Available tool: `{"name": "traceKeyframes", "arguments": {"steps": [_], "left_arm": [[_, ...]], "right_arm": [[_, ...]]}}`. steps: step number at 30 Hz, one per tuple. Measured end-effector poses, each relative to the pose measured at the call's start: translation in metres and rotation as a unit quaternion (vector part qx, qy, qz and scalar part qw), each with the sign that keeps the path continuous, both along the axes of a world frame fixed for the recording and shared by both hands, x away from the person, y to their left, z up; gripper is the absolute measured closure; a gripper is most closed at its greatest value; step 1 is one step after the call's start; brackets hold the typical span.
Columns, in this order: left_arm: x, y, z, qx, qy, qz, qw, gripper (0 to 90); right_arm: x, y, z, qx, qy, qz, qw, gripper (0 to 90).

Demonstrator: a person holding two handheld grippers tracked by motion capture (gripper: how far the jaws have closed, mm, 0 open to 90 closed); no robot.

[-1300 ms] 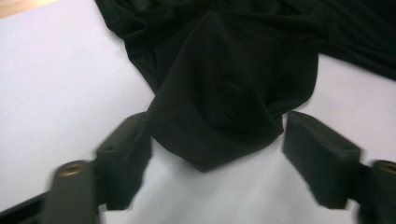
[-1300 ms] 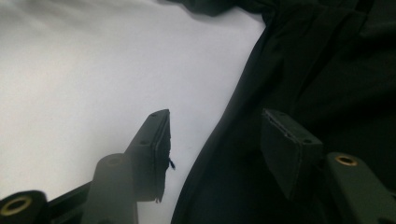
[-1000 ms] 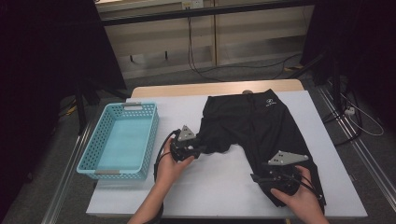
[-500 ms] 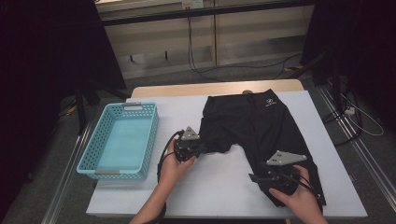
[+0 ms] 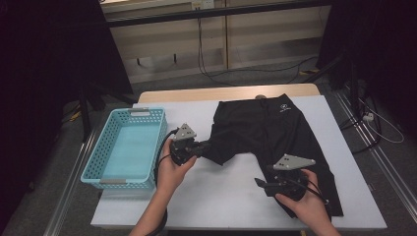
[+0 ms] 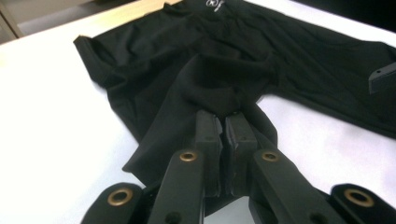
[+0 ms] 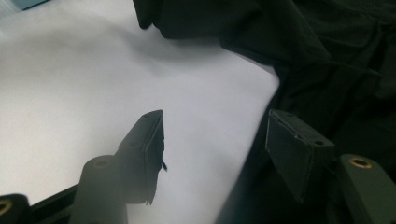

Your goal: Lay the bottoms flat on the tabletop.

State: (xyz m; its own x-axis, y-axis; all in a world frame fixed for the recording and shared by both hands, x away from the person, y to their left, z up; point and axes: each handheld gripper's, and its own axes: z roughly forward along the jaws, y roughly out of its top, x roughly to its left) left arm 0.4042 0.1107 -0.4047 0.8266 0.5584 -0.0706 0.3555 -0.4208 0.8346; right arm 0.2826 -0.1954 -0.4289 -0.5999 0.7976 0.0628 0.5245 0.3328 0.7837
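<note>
Black shorts (image 5: 275, 128) lie flat on the white table (image 5: 226, 196), waistband at the far side. My left gripper (image 5: 206, 146) is shut on the hem of the shorts' left leg, and in the left gripper view (image 6: 224, 116) the cloth bunches up over the closed jaws and rises off the table. My right gripper (image 5: 263, 184) stands open at the inner edge of the right leg. In the right gripper view (image 7: 217, 130) one jaw is over bare table and the other over the black fabric (image 7: 336, 56), with nothing pinched.
A light blue plastic basket (image 5: 105, 162) stands at the table's left end, just left of my left hand. Bare white table shows between the two legs of the shorts and along the near edge. Cables lie on the floor beyond.
My left gripper has closed on the left leg's hem and lifted it a little off the table. The right gripper has barely moved.
</note>
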Motion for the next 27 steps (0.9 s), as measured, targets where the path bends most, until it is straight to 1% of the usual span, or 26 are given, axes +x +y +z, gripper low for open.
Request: {"name": "traceKeyframes", "arguments": {"steps": [1,2,4,5,6,7,8,12,14,15,17,18,19,21,23,25,26,27], "left_arm": [[0.001,0.0,-0.002,0.003,0.001,0.001,1.0,85.2],[0.001,0.0,-0.005,0.003,0.006,0.002,1.0,85.2],[0.001,0.001,-0.006,0.008,0.011,-0.001,0.9999,85.3],[0.001,0.001,-0.006,0.005,0.012,-0.001,0.9999,85.5],[0.001,0.001,-0.005,0.007,0.009,-0.003,0.9999,85.5],[-0.001,0.0,-0.004,0.003,0.009,-0.006,0.9999,85.5],[-0.002,0.0,-0.004,0.005,0.01,-0.011,0.9999,85.0],[-0.008,-0.003,-0.001,0.0,0.012,-0.026,0.9996,83.1],[-0.01,-0.002,0.001,-0.001,0.007,-0.024,0.9997,80.0],[-0.01,-0.001,0.001,0.0,0.0,-0.019,0.9998,75.6],[-0.009,0.001,0.0,0.009,-0.012,-0.006,0.9999,58.5],[-0.009,0.003,-0.002,0.011,-0.014,-0.001,0.9998,54.7],[-0.009,0.004,-0.003,0.012,-0.015,0.001,0.9998,48.9],[-0.008,0.006,-0.006,0.017,-0.007,0.01,0.9998,39.8],[-0.007,0.007,-0.009,0.015,0.001,0.017,0.9997,34.7],[-0.007,0.008,-0.011,0.019,0.01,0.021,0.9996,30.7],[-0.007,0.009,-0.012,0.021,0.008,0.021,0.9995,29.8],[-0.008,0.009,-0.013,0.018,0.014,0.021,0.9995,29.2]], "right_arm": [[0.002,0.003,0.0,-0.001,0.002,0.004,1.0,37.3],[0.004,0.007,-0.001,-0.001,0.003,0.006,1.0,37.4],[0.009,0.014,-0.001,-0.003,0.004,0.012,0.9999,37.3],[0.011,0.017,-0.001,-0.002,0.003,0.014,0.9999,37.3],[0.014,0.021,-0.001,-0.002,0.003,0.017,0.9998,37.3],[0.017,0.025,-0.001,-0.002,0.003,0.018,0.9998,37.3],[0.02,0.029,-0.001,-0.001,0.002,0.022,0.9998,37.3],[0.032,0.043,-0.002,0.003,0.005,0.028,0.9996,37.8],[0.038,0.051,-0.003,0.004,0.007,0.035,0.9994,38.4],[0.04,0.055,-0.004,0.003,0.007,0.038,0.9992,39.4],[0.046,0.061,-0.006,0.0,0.006,0.044,0.999,45.6],[0.049,0.064,-0.007,0.0,0.007,0.044,0.999,48.2],[0.052,0.068,-0.008,0.0,0.009,0.044,0.999,52.5],[0.056,0.072,-0.01,-0.001,0.007,0.046,0.9989,61.2],[0.062,0.077,-0.012,-0.007,0.002,0.048,0.9988,67.3],[0.068,0.082,-0.015,-0.005,0.004,0.049,0.9988,68.3],[0.071,0.084,-0.016,-0.006,0.006,0.051,0.9987,68.2],[0.073,0.086,-0.018,-0.007,0.008,0.053,0.9985,68.2]]}}
